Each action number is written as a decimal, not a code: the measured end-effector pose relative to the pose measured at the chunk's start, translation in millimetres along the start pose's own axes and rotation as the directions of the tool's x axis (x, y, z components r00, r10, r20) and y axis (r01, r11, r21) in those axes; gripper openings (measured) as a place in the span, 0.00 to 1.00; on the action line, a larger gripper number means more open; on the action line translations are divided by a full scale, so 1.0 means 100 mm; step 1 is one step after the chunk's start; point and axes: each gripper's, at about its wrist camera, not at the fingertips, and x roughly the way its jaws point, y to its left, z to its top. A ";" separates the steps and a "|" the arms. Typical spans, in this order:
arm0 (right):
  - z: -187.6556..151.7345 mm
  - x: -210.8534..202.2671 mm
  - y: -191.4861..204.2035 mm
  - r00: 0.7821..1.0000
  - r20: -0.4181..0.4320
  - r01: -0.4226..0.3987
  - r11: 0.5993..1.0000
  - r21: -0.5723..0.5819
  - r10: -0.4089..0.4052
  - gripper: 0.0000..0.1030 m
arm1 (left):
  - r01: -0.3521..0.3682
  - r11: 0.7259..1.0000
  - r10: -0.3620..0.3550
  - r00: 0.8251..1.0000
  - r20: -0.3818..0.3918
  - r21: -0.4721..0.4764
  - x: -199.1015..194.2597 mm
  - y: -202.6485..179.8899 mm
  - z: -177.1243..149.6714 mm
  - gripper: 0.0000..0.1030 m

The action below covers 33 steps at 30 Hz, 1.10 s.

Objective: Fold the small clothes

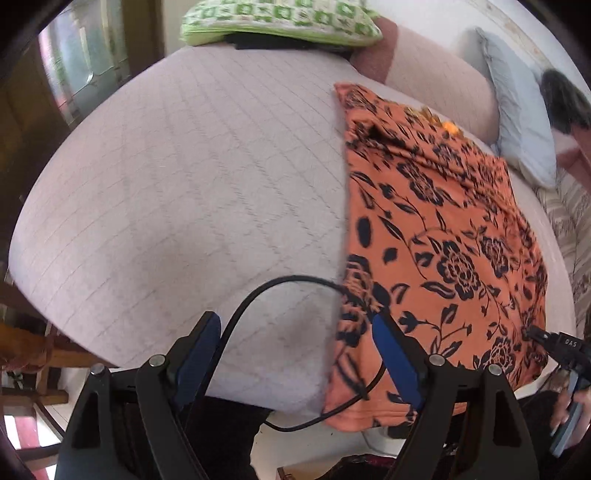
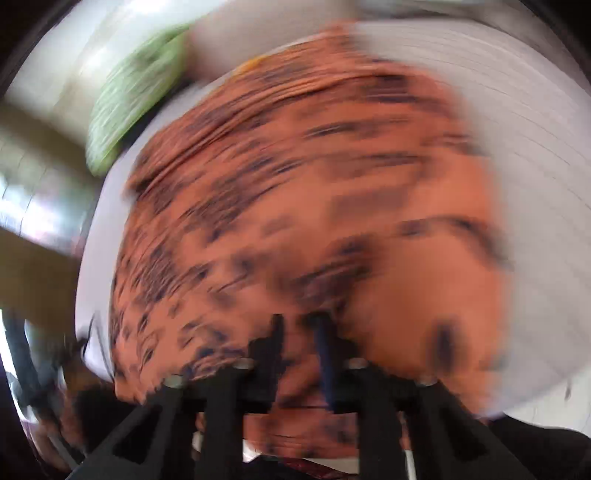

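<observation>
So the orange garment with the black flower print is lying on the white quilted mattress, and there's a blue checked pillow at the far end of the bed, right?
Not quite: the checked pillow at the far end is green and white, not blue, as the left wrist view shows. The orange garment with the black flower print does lie on the white quilted mattress.

I am working in a home bedroom. A bed with a pale quilted mattress cover (image 1: pixel 184 192) fills the left wrist view. At 12 o'clock, a green-and-white patterned pillow (image 1: pixel 280 18) lies at the bed's far edge. At 2 o'clock, a light blue pillow (image 1: pixel 517 110) rests against the wall. At 9 o'clock, I see a wooden door with glass panes (image 1: pixel 70 74).
</observation>
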 end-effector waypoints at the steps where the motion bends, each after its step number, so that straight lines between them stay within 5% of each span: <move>1: 0.07 -0.19 -0.27 0.988 0.063 0.135 0.988 0.070 -0.140 0.00 | -0.001 1.000 0.001 1.000 0.009 -0.014 -0.04 0.05 0.00 0.82; 3: 0.12 -0.60 -0.69 0.959 0.171 0.200 0.966 0.166 -0.228 0.07 | -0.001 0.999 0.002 0.999 0.038 -0.032 -0.13 0.10 0.02 0.82; 5: 0.11 -0.97 -1.03 0.964 0.229 0.079 0.969 0.233 -0.134 0.07 | -0.008 0.999 0.010 0.998 0.069 -0.034 -0.22 0.11 0.03 0.82; 7: 0.06 -1.17 -1.15 0.962 0.255 0.041 0.974 0.224 -0.099 0.07 | -0.006 1.000 0.008 0.995 0.095 -0.022 -0.30 0.08 0.04 0.82; 16: -0.10 -0.94 -0.84 0.980 0.183 -0.106 0.988 0.115 0.083 0.08 | 0.079 0.996 -0.082 0.993 0.082 0.041 -0.42 -0.23 -0.01 0.82; 23: -0.09 -1.15 -0.70 0.947 0.270 -0.194 0.980 0.039 0.176 0.08 | 0.073 0.996 -0.074 0.997 0.026 0.051 -0.26 -0.27 -0.18 0.82; 25: -0.06 -1.14 -0.64 0.942 0.277 -0.201 0.979 0.011 0.190 0.19 | 0.082 0.995 -0.082 0.997 -0.004 0.048 -0.19 -0.28 -0.23 0.82; 27: -0.09 -1.10 -0.62 0.944 0.257 -0.219 0.976 0.015 0.208 0.49 | 0.099 0.994 -0.098 0.995 -0.031 0.036 -0.12 -0.28 -0.27 0.82; 28: -0.11 -1.06 -0.63 0.944 0.253 -0.227 0.973 0.031 0.212 0.74 | 0.100 0.994 -0.099 0.994 -0.039 0.031 -0.11 -0.27 -0.28 0.82; 33: -0.13 -0.82 -0.60 0.976 0.178 -0.132 0.991 0.038 0.123 0.75 | 0.089 0.996 -0.087 0.994 -0.069 0.031 -0.05 -0.23 -0.35 0.82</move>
